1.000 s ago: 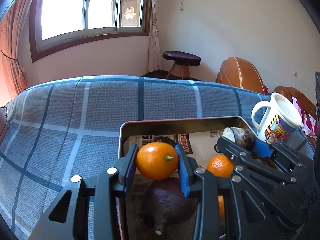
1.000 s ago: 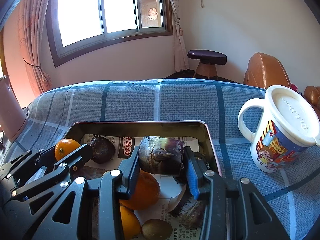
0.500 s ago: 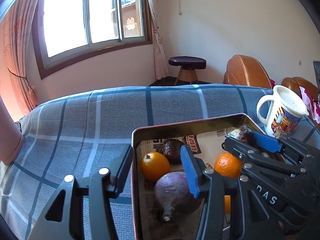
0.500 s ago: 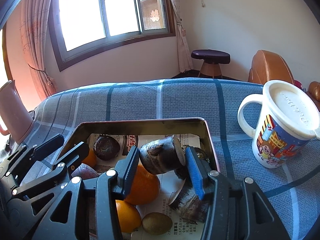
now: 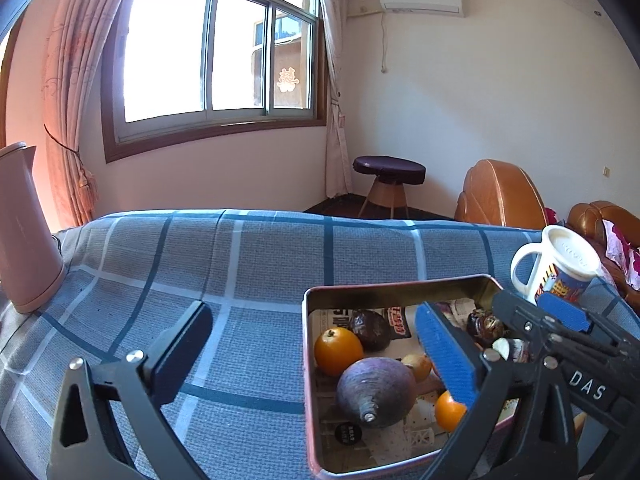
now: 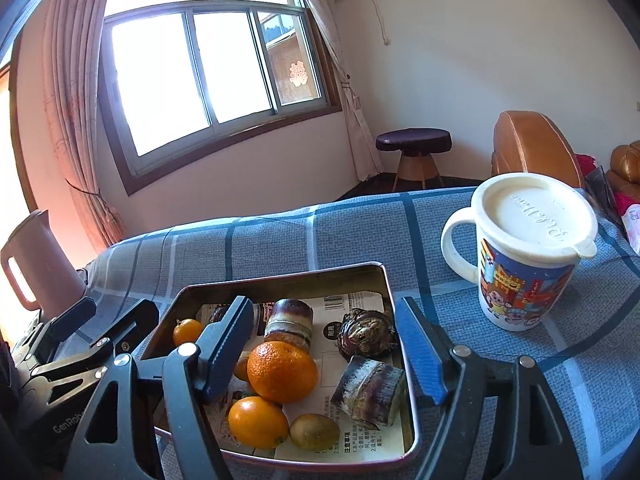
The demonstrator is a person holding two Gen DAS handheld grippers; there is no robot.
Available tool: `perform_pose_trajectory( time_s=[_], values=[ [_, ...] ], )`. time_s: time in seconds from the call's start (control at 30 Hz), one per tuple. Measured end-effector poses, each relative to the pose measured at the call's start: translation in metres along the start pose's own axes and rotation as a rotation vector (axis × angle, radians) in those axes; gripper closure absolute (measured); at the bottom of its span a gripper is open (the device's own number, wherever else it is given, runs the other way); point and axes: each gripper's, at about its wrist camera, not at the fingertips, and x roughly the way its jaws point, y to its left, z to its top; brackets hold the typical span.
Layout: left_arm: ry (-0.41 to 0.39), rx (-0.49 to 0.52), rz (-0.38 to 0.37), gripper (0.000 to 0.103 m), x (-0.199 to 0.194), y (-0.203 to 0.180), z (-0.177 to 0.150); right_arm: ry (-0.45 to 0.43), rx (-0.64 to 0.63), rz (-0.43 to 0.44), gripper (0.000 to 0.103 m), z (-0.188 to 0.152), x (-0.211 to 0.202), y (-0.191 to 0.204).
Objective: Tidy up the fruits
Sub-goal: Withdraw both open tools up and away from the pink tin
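A metal tray (image 5: 384, 289) (image 6: 402, 312) lined with newspaper sits on the blue checked cloth. It holds a small orange (image 5: 338, 351) (image 6: 187, 331), a big purple root (image 5: 376, 392), a large orange (image 6: 282, 371), another orange (image 6: 257, 422), a kiwi (image 6: 314, 431), sugarcane pieces (image 6: 289, 323) (image 6: 370, 390) and a dark fruit (image 6: 366, 338). My left gripper (image 5: 316, 348) is open and empty above the tray's left edge. My right gripper (image 6: 324, 348) is open and empty above the tray.
A lidded cartoon mug (image 6: 528, 256) (image 5: 560, 268) stands right of the tray. A pink kettle (image 5: 24, 232) (image 6: 36, 264) stands at the far left. Beyond the table are a stool (image 5: 388, 172) and brown chairs (image 5: 504, 196).
Both grippers opened and pulled up and back. The left let go of the small orange and the right let go of the sugarcane piece; both now lie in the tray.
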Motion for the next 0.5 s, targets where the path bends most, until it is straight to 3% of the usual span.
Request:
perform_pose_trajectory(
  time_s=[0.33,0.5],
  values=[
    [-0.028,0.092,0.031,0.0,-0.015,-0.008,-0.015,-0.127,-0.062,-0.154,0.02,-0.012,-0.03,0.018],
    [-0.066,0.074,0.036,0.0,-0.03,-0.002,-0.018,-0.163,-0.057,-0.168,0.02,-0.018,-0.042,0.024]
  ],
)
